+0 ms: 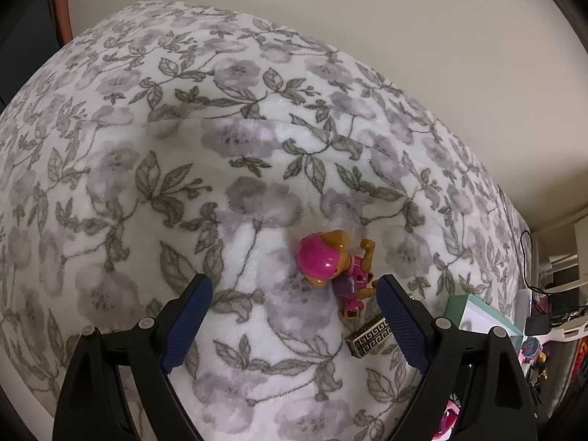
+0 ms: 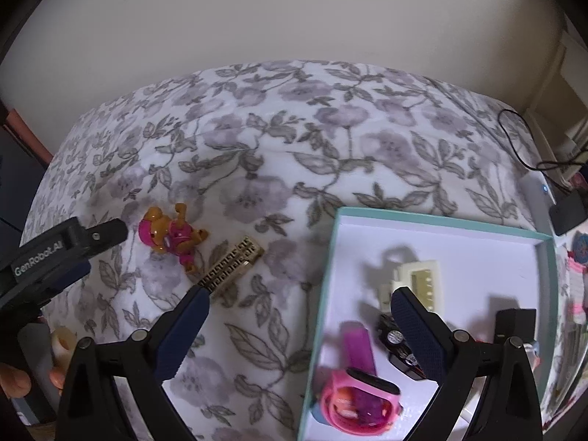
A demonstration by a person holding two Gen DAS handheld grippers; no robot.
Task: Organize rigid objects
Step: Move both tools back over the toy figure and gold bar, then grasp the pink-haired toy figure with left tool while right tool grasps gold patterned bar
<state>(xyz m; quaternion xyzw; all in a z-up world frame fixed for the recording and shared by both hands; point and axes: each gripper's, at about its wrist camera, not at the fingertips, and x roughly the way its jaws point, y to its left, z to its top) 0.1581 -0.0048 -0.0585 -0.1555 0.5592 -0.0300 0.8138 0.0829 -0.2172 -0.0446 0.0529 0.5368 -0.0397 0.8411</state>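
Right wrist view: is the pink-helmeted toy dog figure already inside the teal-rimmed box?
No, the pink-helmeted toy dog figure lies on the floral blanket, left of the teal-rimmed box.

Toy car point(image 2: 398, 345) half behind tongs

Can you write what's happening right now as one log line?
left gripper: open, above toy dog | right gripper: open, empty | gold case: on blanket | box: holds watch

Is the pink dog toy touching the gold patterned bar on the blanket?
Cannot tell. In the right wrist view the dog toy's foot nearly meets the gold patterned bar, with no plain gap; in the left wrist view a tool finger partly hides the bar.
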